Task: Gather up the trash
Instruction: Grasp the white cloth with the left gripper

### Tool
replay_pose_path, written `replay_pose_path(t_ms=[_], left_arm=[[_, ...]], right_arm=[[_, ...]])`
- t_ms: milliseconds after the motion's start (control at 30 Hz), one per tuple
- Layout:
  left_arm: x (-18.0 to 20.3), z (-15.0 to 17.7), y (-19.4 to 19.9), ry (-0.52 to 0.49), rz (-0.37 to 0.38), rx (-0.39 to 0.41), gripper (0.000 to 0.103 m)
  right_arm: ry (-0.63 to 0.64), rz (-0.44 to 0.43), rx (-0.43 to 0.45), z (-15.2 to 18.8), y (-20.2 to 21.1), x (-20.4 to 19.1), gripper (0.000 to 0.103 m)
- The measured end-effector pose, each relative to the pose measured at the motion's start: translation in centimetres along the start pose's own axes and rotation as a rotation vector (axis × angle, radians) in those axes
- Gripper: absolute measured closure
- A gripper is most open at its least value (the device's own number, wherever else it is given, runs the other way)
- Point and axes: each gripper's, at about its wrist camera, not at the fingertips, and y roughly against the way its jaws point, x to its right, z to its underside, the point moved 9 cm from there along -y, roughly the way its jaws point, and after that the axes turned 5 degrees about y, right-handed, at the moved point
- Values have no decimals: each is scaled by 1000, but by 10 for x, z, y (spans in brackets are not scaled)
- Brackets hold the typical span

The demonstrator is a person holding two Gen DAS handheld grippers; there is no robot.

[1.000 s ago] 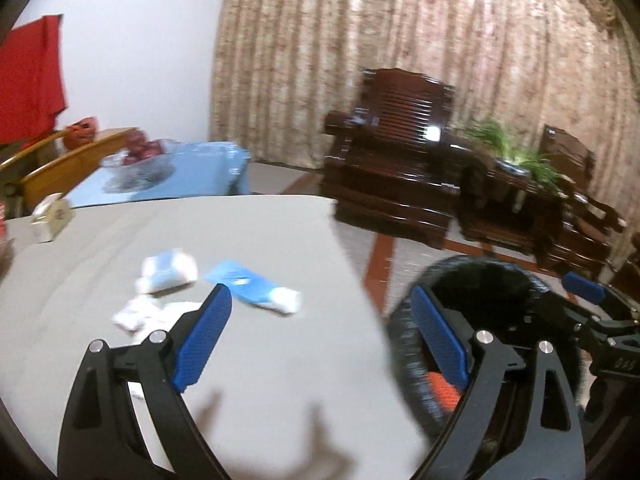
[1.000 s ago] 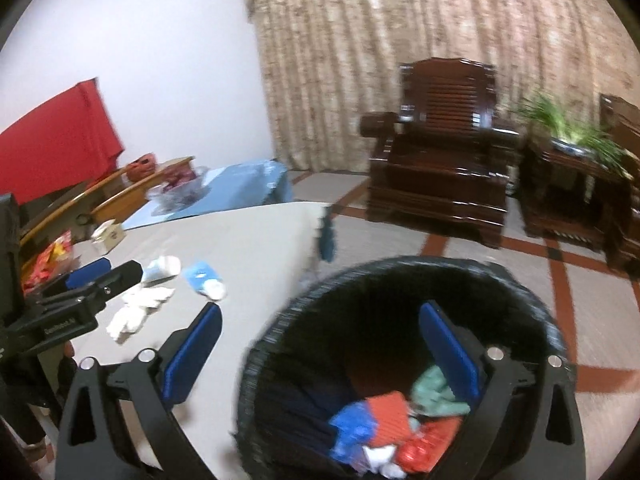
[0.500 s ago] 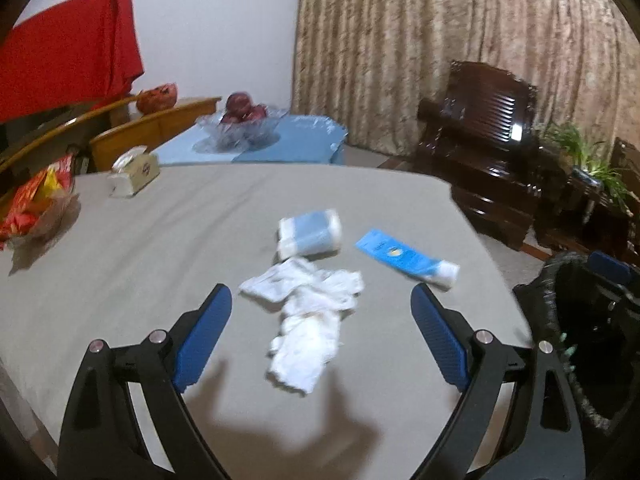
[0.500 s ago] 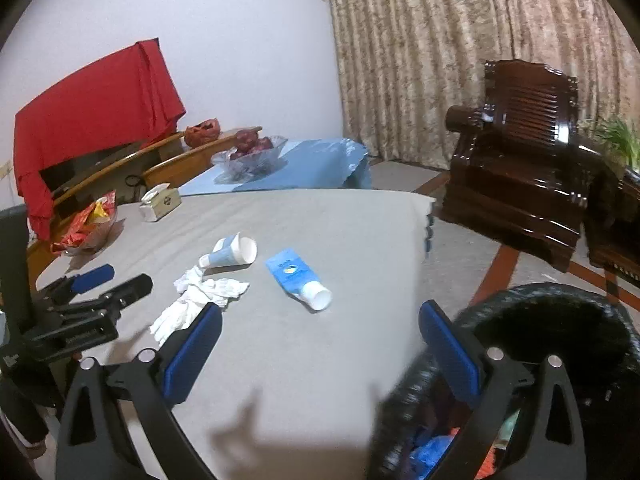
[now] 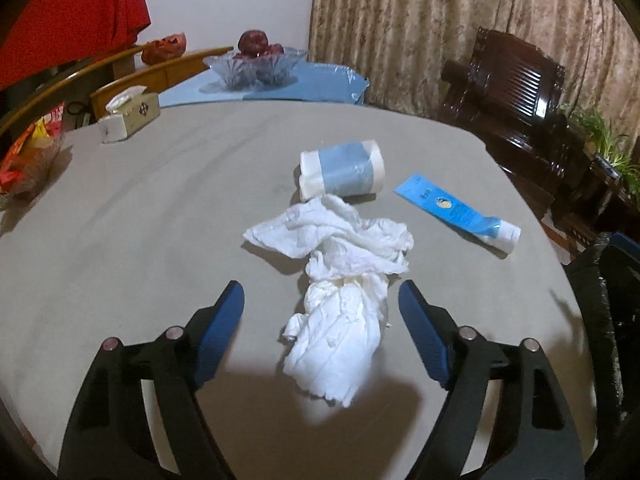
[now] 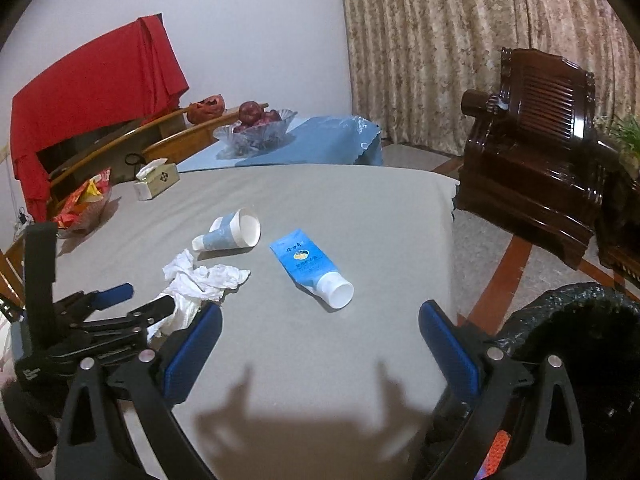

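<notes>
Crumpled white tissue (image 5: 340,280) lies on the grey table (image 5: 160,220), with its near end between the open fingers of my left gripper (image 5: 321,296). A tipped blue-and-white paper cup (image 5: 342,170) lies just beyond it and a blue tube (image 5: 456,210) to its right. In the right wrist view the tissue (image 6: 200,280), cup (image 6: 230,234) and tube (image 6: 312,266) lie ahead, and the left gripper (image 6: 136,300) shows at the left by the tissue. My right gripper (image 6: 320,320) is open and empty, short of the tube. The black bin (image 6: 580,340) stands at the right, off the table edge.
A tissue box (image 5: 128,114), a snack bowl (image 5: 28,152) and a glass fruit bowl (image 5: 256,64) sit at the table's far left and back. A dark wooden armchair (image 6: 540,140) stands beyond the table's right edge. The bin also shows in the left wrist view (image 5: 608,300).
Both grippers swung left from over the bin to the table. My left gripper moved forward until its open fingers flank the tissue. My right gripper came closer to the tube.
</notes>
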Motion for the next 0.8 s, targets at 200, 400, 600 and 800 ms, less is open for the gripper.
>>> replay_pose_path(t_ms=[200, 400, 600, 800], left_arm=[[8, 8, -19, 2, 30, -76, 50], [15, 8, -19, -13, 60, -77, 77], [25, 7, 5, -31, 97, -37, 79], [20, 8, 31, -28, 108, -5, 79]], right_arm=[[-9, -1, -9, 1, -7, 3, 6], [-13, -6, -10, 1, -9, 2, 6], [-5, -4, -2, -1, -8, -1, 6], [-1, -12, 6, -3, -6, -7, 6]])
